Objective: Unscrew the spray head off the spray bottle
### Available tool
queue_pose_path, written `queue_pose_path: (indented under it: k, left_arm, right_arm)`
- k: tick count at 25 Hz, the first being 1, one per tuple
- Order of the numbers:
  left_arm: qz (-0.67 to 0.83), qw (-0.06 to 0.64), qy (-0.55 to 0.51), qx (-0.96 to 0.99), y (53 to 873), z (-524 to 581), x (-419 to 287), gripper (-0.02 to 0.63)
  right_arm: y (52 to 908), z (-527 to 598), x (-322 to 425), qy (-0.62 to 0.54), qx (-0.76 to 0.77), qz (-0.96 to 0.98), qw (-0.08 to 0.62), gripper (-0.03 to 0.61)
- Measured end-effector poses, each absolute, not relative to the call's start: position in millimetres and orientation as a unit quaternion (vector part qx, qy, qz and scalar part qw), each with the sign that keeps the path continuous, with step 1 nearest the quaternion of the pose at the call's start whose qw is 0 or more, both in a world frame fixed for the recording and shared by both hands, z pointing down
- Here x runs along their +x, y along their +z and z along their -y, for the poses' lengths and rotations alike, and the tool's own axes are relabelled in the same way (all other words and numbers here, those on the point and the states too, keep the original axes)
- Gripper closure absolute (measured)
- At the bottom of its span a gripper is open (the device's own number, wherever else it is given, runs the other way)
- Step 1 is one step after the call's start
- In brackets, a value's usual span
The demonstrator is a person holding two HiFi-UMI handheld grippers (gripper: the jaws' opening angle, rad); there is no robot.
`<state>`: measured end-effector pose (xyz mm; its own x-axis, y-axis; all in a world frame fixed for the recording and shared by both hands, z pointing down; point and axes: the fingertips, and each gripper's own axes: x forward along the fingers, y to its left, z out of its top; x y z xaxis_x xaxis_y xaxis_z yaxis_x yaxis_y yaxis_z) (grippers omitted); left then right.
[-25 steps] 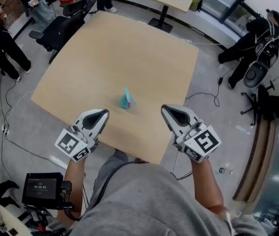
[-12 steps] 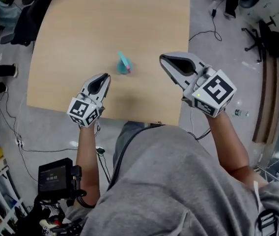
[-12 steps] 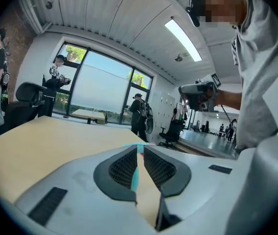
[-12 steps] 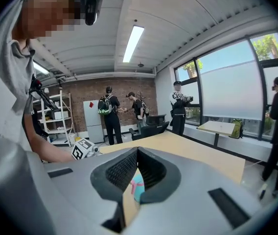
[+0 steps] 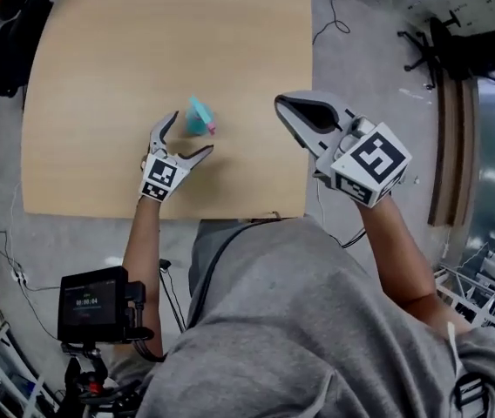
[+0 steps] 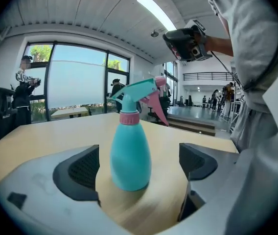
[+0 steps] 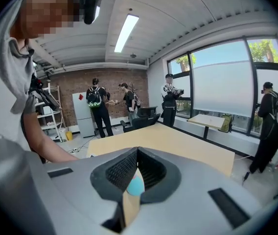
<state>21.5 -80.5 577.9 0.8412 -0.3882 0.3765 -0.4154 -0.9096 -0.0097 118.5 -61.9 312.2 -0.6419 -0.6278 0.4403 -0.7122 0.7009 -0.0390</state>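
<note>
A teal spray bottle (image 5: 197, 117) with a pink collar (image 6: 128, 117) and a teal spray head (image 6: 138, 88) with a pink trigger stands upright on the wooden table (image 5: 125, 50). My left gripper (image 5: 189, 135) is low at the bottle, its jaws opening wide. In the left gripper view the bottle's body (image 6: 130, 155) stands between the two dark pads (image 6: 78, 172), with a gap on each side. My right gripper (image 5: 288, 110) is shut and empty, held up over the table's right part. Through its closed jaws (image 7: 138, 155) a bit of the teal bottle (image 7: 135, 185) shows.
The table's near edge (image 5: 160, 212) is just below the left gripper, its right edge (image 5: 308, 77) under the right gripper. Cables lie on the floor (image 5: 352, 24). A screen device (image 5: 91, 303) hangs by my left arm. People (image 7: 98, 106) stand by the far wall and windows.
The left gripper has gone forward to the bottle and its jaws have spread from shut to wide. The view has dropped closer to the table. The right gripper stays shut.
</note>
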Motion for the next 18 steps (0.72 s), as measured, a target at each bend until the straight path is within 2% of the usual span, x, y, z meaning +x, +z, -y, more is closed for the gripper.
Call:
queue_pose_path:
  k: [6, 10, 14, 16, 17, 18]
  left_arm:
    - [0.193, 0.022, 0.202, 0.96, 601.3, 62.8, 33.9, 0.124]
    - [0.185, 0.012, 0.214, 0.959, 594.5, 74.1, 54.0, 0.124]
    - [0.221, 0.031, 0.208, 0.952, 605.2, 82.8, 38.1, 0.127]
    - [0.225, 0.036, 0.208, 0.951, 612.6, 69.9, 31.0, 0.151]
    - [0.226, 0.036, 0.205, 0.952, 610.7, 68.5, 30.6, 0.205]
    - [0.229, 0.035, 0.202, 0.952, 606.7, 71.4, 30.0, 0.215]
  right_arm:
    - [333.2, 40.0, 109.0, 0.13, 0.363, 0.895, 0.222, 0.572]
    - [328.1, 42.2, 118.6, 0.143, 0.359, 0.897, 0.213, 0.574]
    - [340.9, 58.2, 82.3, 0.141, 0.323, 0.908, 0.226, 0.574]
    - [346.7, 47.6, 69.7, 0.149, 0.312, 0.91, 0.227, 0.572]
    - [345.1, 44.0, 67.4, 0.149, 0.312, 0.91, 0.227, 0.574]
    - [342.4, 43.5, 66.3, 0.147, 0.312, 0.911, 0.228, 0.572]
